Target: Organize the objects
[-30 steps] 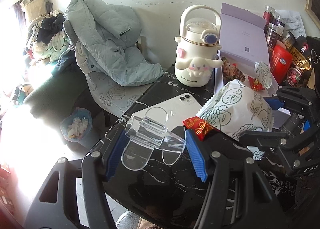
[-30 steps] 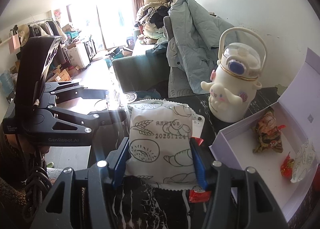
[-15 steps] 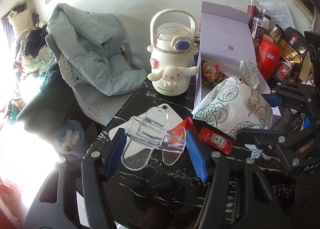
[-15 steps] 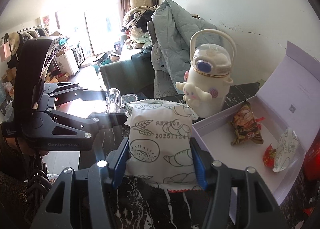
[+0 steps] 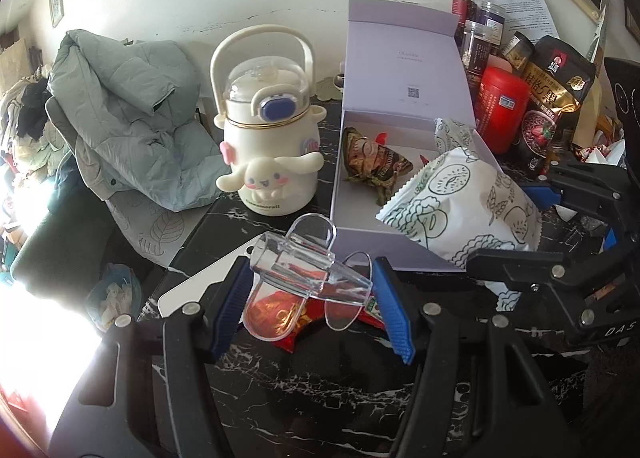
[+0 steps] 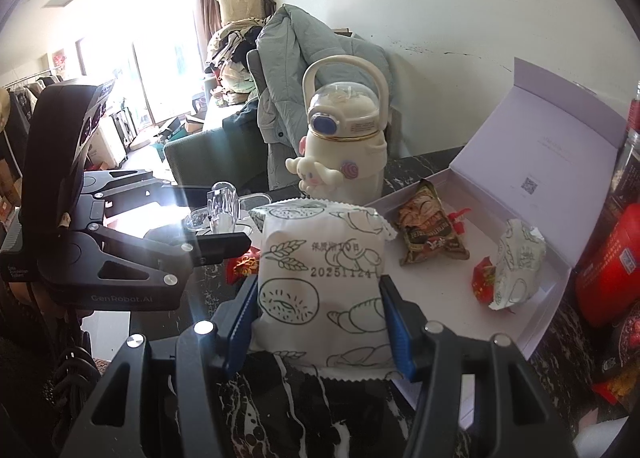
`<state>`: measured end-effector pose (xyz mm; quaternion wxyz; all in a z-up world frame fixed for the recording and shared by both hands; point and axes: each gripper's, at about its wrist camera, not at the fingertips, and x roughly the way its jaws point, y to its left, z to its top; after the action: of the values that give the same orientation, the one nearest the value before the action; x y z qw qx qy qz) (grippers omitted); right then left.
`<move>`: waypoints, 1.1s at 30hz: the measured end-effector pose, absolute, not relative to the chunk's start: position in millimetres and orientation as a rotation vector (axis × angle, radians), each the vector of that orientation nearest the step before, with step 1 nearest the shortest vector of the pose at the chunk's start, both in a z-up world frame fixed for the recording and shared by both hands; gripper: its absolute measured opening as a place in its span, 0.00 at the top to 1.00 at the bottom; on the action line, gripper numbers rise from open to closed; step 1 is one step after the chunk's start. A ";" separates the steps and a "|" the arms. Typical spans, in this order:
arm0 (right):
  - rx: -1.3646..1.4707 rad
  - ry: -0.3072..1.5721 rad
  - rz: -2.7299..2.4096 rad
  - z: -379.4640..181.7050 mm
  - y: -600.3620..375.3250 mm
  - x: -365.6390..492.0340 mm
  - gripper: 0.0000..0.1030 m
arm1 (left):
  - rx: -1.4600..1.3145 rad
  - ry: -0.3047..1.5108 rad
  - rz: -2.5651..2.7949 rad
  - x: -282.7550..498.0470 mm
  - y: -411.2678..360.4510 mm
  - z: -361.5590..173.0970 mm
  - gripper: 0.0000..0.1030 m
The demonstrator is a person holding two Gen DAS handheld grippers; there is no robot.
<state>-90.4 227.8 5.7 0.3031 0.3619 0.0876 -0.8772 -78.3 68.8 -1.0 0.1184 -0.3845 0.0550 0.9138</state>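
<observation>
The left tool (image 5: 310, 290) is gripping a clear plastic holder (image 5: 308, 270) between its blue pads, carrying it tilted above the black marbled desk (image 5: 320, 386). Red snack packets (image 5: 280, 316) are lying on the desk right beneath it, and a white phone (image 5: 192, 290) is lying flat towards the desk's left edge. The right tool (image 6: 320, 318) is clamping a white bread packet (image 6: 320, 278) printed with green drawings, holding it upright over the near edge of an open lilac box (image 6: 548, 278). That box is sitting along the desk's far side with its lid standing up against the wall. Inside it are lying a brown wrapped snack (image 6: 430, 234), a small red packet (image 6: 482, 278) and another white printed packet (image 6: 516, 262), the last two touching each other. A cream character bottle (image 5: 266, 138) with a hoop handle is standing upright just left of the box, near the desk's far left corner. Red canisters and jars (image 5: 500, 106) are crowding the desk's far right corner behind the box. A pale green quilted jacket (image 5: 128, 114) is hanging over a chair beyond the desk's left edge.
</observation>
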 end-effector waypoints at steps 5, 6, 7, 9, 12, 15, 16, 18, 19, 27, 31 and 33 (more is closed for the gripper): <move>0.975 0.215 -2.359 5.6 243.3 -92.3 0.43 | -1.114 0.179 2.640 -84.5 84.2 0.0 0.42; 0.975 0.212 -2.364 6.0 245.9 -93.3 0.43 | -1.112 0.182 2.634 -85.7 87.0 0.3 0.42; 0.976 0.209 -2.371 6.5 248.3 -94.3 0.43 | -1.111 0.184 2.627 -87.1 89.8 0.5 0.42; 0.978 0.203 -2.385 7.5 253.4 -95.9 0.43 | -1.108 0.195 2.614 -90.6 96.0 1.2 0.42; 0.980 0.192 -2.405 9.3 261.3 -97.9 0.43 | -1.098 0.208 2.604 -95.6 104.7 3.1 0.42; 0.980 0.179 -2.426 11.1 269.2 -100.1 0.43 | -1.087 0.218 2.594 -101.4 112.9 5.7 0.42; 0.980 0.175 -2.432 11.8 271.8 -100.7 0.43 | -1.084 0.222 2.590 -103.2 115.9 6.4 0.42; 0.979 0.168 -2.445 12.9 276.5 -101.6 0.43 | -1.077 0.234 2.578 -106.7 122.1 7.2 0.42; 0.980 0.166 -2.451 13.2 278.7 -102.6 0.43 | -1.074 0.241 2.573 -108.2 125.1 7.2 0.42; 0.994 0.146 -2.480 12.8 288.9 -112.3 0.43 | -1.068 0.275 2.529 -123.5 142.8 6.4 0.42; 0.995 0.143 -2.493 13.3 291.4 -120.2 0.43 | -1.067 0.284 2.514 -133.8 147.5 5.4 0.42; 0.992 0.139 -2.501 15.0 293.1 -125.6 0.43 | -1.066 0.287 2.506 -139.5 149.3 5.4 0.42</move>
<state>-125.6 293.1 15.0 0.2218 0.3588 0.0504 -0.9053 -139.5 149.3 5.4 0.2001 -0.3812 0.1028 0.8967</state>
